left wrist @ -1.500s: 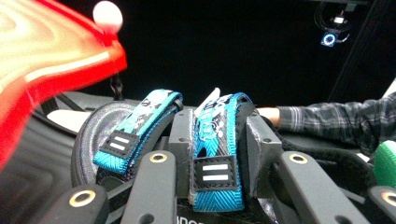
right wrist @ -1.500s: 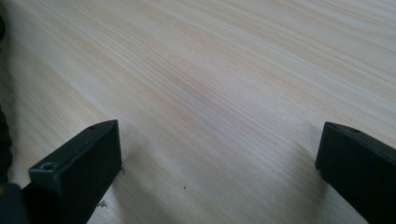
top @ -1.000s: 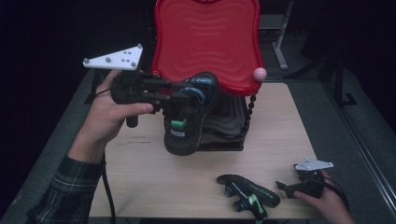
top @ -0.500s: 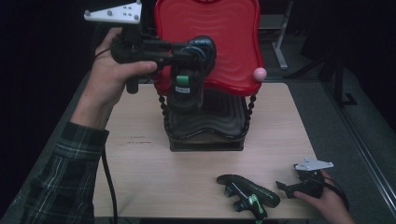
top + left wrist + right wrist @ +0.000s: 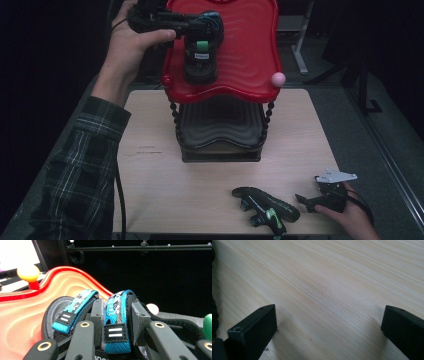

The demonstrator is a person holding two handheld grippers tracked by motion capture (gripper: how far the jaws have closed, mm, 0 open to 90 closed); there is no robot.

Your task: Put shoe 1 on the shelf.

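Observation:
A black sandal point(image 5: 201, 67) with blue straps point(image 5: 116, 315) hangs just above the red top tray point(image 5: 245, 50) of a two-tier rack, toe toward me. My left gripper point(image 5: 202, 31) comes in from the left, shut on one blue strap; in the left gripper view its fingers point(image 5: 97, 315) pinch that strap from both sides. A second black sandal point(image 5: 265, 207) with green trim lies on the table near the front edge. Just right of it my right gripper point(image 5: 302, 200) rests low over the wood, open, its fingers point(image 5: 254, 332) wide apart with bare table point(image 5: 324, 277) between them.
The rack has a black lower tray point(image 5: 220, 125) under the red one, joined by beaded posts. A pink knob point(image 5: 278, 78) and a red knob point(image 5: 166, 80) cap the front corners; a yellow knob point(image 5: 28, 272) caps a far one. Light wooden table point(image 5: 150, 190) lies around the rack.
My left gripper has lifted the sandal from in front of the lower tray up and back over the red top tray. The right gripper and the second sandal have stayed put.

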